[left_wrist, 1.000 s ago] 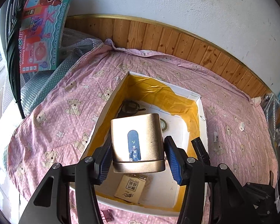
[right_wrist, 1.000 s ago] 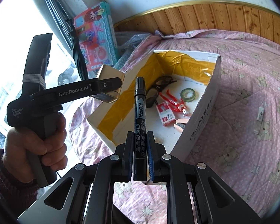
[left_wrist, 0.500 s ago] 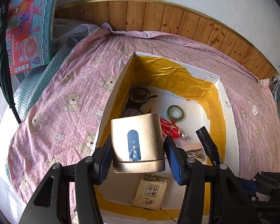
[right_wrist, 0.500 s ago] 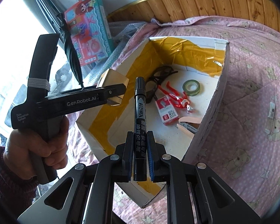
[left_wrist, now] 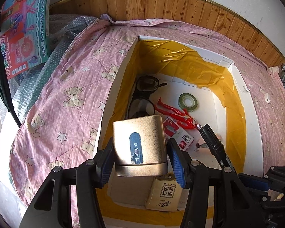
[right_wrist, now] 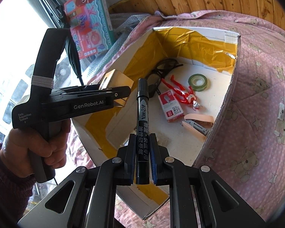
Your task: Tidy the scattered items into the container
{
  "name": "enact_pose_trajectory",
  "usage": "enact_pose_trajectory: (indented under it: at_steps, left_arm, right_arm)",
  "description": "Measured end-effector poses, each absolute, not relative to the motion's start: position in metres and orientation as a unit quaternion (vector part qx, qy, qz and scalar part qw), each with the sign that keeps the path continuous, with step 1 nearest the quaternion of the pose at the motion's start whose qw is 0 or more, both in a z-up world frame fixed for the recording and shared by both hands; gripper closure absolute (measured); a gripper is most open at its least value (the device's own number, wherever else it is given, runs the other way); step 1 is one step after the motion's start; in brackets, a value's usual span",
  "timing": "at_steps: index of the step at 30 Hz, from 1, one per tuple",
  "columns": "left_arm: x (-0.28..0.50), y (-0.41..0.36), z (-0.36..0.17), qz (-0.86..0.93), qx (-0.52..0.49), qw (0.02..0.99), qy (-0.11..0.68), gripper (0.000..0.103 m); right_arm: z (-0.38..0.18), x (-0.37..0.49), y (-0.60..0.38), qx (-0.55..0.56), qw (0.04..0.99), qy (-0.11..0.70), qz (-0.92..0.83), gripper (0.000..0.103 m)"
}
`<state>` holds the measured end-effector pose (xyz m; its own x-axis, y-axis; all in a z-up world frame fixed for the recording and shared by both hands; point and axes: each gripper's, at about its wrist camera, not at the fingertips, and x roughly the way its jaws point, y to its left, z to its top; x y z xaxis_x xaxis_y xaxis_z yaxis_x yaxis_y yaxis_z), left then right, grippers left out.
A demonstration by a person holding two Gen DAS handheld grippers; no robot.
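Both claws hang over the open white cardboard box lined with yellow tape (left_wrist: 235, 87), which sits on a bed under a pink bear-print quilt (left_wrist: 72, 87), probably so each load can drop straight in. The left claw (left_wrist: 140, 157) is closed on a squat gold metal tin with a blue label (left_wrist: 138, 142), above the box's near-left corner. The right claw (right_wrist: 142, 157) pinches a black marker pen (right_wrist: 142, 117) by its lower barrel, long axis along the fingers, cap pointing away towards the far wall.
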<state>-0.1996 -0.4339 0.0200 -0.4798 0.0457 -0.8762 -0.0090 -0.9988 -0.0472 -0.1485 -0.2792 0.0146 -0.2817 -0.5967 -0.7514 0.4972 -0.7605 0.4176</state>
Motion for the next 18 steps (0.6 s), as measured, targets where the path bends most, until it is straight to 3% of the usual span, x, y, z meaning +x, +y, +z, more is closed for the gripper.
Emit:
enact_pose_trajectory:
  at_steps: [6,8,14,18]
  left_arm:
    - [-0.204,-0.434,0.013,0.856,-0.517,0.01,-0.022,0.047]
    - [-0.204,-0.433,0.012,0.856,-0.517,0.006,-0.018,0.047]
    - [-0.195,-0.441,0.022,0.86,-0.507,0.005,-0.056,0.047]
    - [-0.179,-0.444,0.039,0.87,-0.488,0.007,-0.077,0.047]
  right_arm:
    - [0.015,-0.148,-0.279,0.485,0.336,-0.043,-0.806,0.088]
    - [0.016,-0.148,-0.276,0.483,0.335,-0.05,-0.807,0.083]
    - [0.031,-0.144,-0.25,0.457,0.339,-0.092,-0.817,0.079]
    - [0.043,-0.149,-0.202,0.425,0.289,-0.126,-0.849,0.079]
